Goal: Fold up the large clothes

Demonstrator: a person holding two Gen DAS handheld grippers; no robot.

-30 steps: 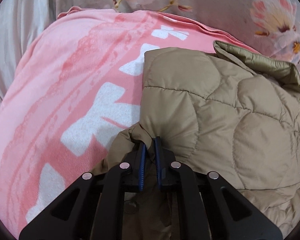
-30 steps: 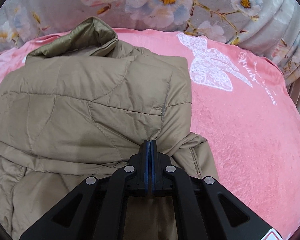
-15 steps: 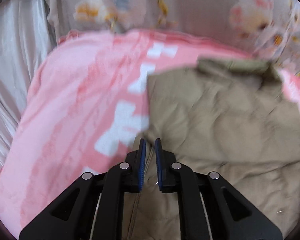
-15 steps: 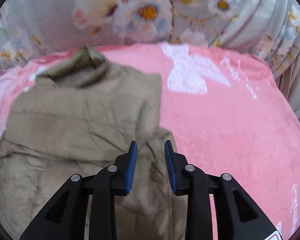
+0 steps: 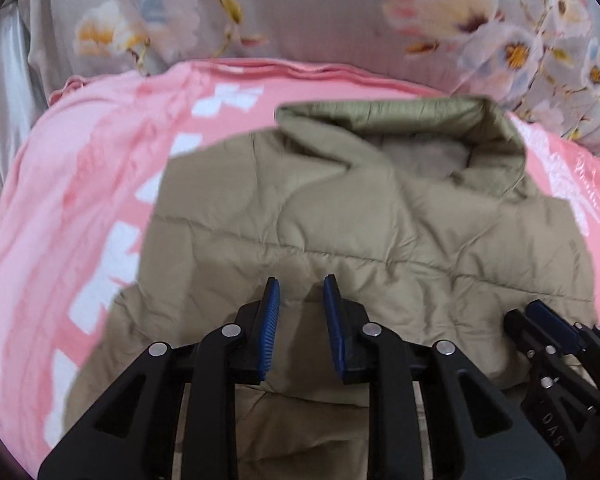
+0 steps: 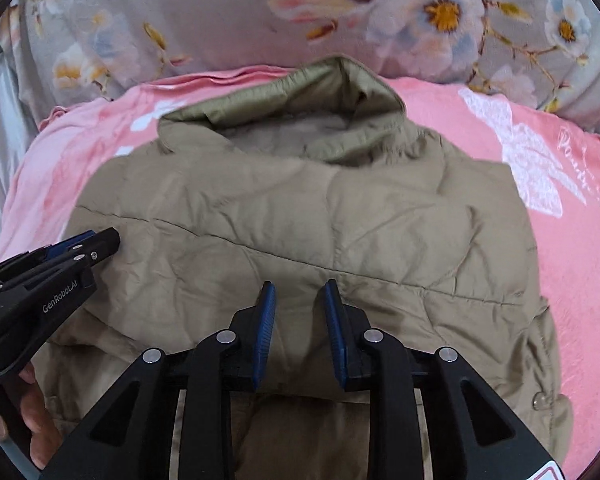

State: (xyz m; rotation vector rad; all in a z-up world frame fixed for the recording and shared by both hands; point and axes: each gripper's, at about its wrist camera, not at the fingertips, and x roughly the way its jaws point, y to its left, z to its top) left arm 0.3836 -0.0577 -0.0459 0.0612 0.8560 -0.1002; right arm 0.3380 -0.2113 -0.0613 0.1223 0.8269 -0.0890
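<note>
A tan quilted jacket (image 5: pixel 360 220) lies on a pink blanket (image 5: pixel 80 200), its collar (image 5: pixel 400 120) at the far end and its sides folded in. It also shows in the right wrist view (image 6: pixel 300 220). My left gripper (image 5: pixel 301 284) is open and empty, just above the jacket's near part. My right gripper (image 6: pixel 296 286) is open and empty over the near middle of the jacket. The right gripper shows at the lower right of the left wrist view (image 5: pixel 540 316), and the left gripper at the left of the right wrist view (image 6: pixel 100 242).
The pink blanket (image 6: pixel 560 240) carries white butterfly prints (image 6: pixel 528 164). A grey floral sheet (image 6: pixel 340 12) lies behind the blanket. Pale fabric (image 5: pixel 0 120) hangs at the far left. A hand (image 6: pixel 32 432) holds the left gripper.
Both grippers were shut on jacket folds at its sides; they have let go, opened and moved back toward the jacket's near middle. The jacket now lies flatter.
</note>
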